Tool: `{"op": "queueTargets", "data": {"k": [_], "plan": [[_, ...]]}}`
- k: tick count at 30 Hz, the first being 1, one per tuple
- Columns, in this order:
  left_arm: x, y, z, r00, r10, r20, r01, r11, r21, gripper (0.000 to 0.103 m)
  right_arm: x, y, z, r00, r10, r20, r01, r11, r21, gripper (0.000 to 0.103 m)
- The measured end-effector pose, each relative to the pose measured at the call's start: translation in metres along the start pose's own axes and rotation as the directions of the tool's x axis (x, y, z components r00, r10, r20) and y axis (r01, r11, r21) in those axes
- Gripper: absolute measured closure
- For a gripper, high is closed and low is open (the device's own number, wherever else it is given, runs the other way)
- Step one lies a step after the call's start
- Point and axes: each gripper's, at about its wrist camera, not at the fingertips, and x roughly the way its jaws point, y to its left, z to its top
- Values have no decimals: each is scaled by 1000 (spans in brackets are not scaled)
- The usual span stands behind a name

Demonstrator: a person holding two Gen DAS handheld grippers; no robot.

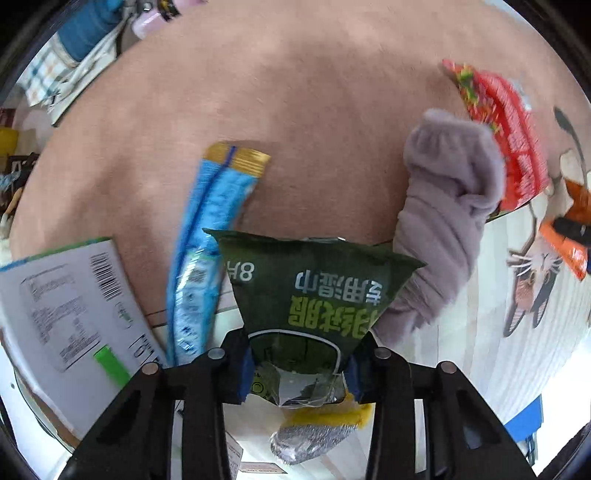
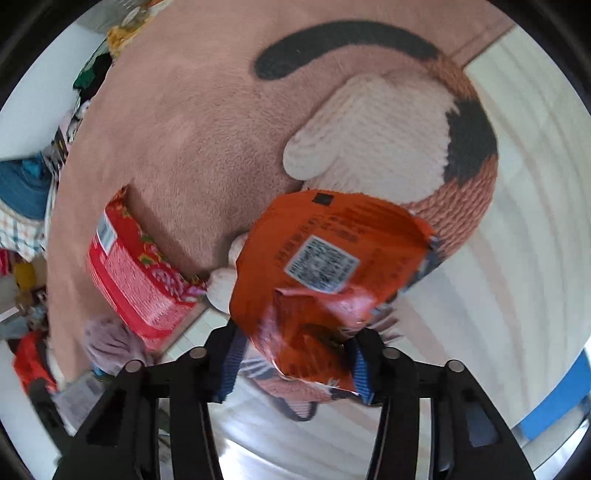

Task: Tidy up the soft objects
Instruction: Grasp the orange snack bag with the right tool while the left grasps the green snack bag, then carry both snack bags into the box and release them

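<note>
Left hand-held gripper (image 1: 301,373): its 2 fingers are pressed onto the lower end of a dark green wipes packet (image 1: 314,291), which hangs between them above the surface.
Under the green packet: a yellow and silver wrapper (image 1: 317,430) shows just below the fingers (whether it is held too, I cannot tell).
Left side, close: a white box (image 1: 70,314) with a barcode and a green stripe.
Beside the green packet: a long blue sachet (image 1: 201,254) with a gold end lies on the pink rug (image 1: 295,92), partly behind the packet.
Right of the packet: a rolled grey-purple sock (image 1: 443,210) rests at the rug's edge, touching a red packet (image 1: 502,129) beyond it.
Right hand-held gripper (image 2: 295,365): pinching a crumpled orange packet (image 2: 325,266) with a white code label, lifted over the rug's cat pattern (image 2: 388,122).
Left of the orange packet: the red packet (image 2: 136,269) on the pink rug (image 2: 184,129), the sock (image 2: 110,343) nearer and blurred.
Far left edge: a blue bundle (image 1: 88,29) and checked cloth (image 1: 44,74) beyond the rug.
</note>
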Motion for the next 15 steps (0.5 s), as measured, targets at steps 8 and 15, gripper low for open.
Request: {"op": "queueTargets", "data": {"k": [8,15], "plan": [[-73,31,-68,979,-127,161,143,986,-89,68,-42,38,-80,997,5,78,14,970,-242,55],[-148,106,-131,941,-178,288,221,968,-122,68,-98,120,-183,988,128,84,-74,881,-466,55]]}}
